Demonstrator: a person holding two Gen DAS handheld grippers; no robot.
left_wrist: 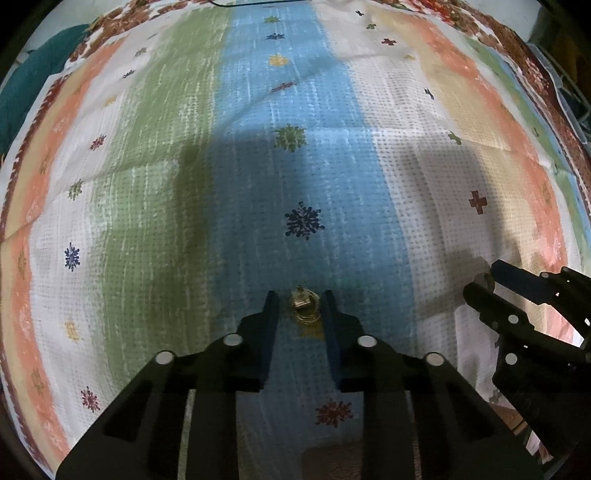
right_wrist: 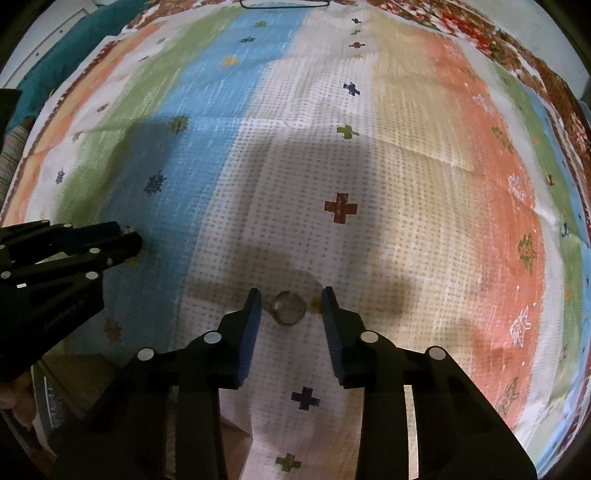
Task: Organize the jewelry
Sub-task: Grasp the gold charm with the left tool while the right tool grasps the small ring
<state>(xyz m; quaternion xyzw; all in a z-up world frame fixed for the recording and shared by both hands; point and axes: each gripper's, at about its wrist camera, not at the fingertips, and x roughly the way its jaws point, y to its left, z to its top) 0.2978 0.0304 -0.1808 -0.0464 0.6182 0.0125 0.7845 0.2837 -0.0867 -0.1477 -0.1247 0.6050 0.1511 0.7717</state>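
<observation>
A gold ring with a raised stone setting point(left_wrist: 303, 307) lies on the blue stripe of the striped cloth point(left_wrist: 184, 184). My left gripper point(left_wrist: 301, 301) is open, its fingers on either side of the ring and not touching it. A plain silver ring point(right_wrist: 289, 307) lies on the white dotted stripe of the cloth point(right_wrist: 406, 184). My right gripper point(right_wrist: 291, 295) is open around the silver ring without touching it. The right gripper also shows in the left wrist view point(left_wrist: 484, 280), and the left gripper shows in the right wrist view point(right_wrist: 127, 236).
A teal fabric point(left_wrist: 33, 81) lies beyond the cloth's far left edge. A brown surface point(right_wrist: 85, 373) shows past the cloth's near edge. A dark cable point(right_wrist: 284, 4) runs along the far edge.
</observation>
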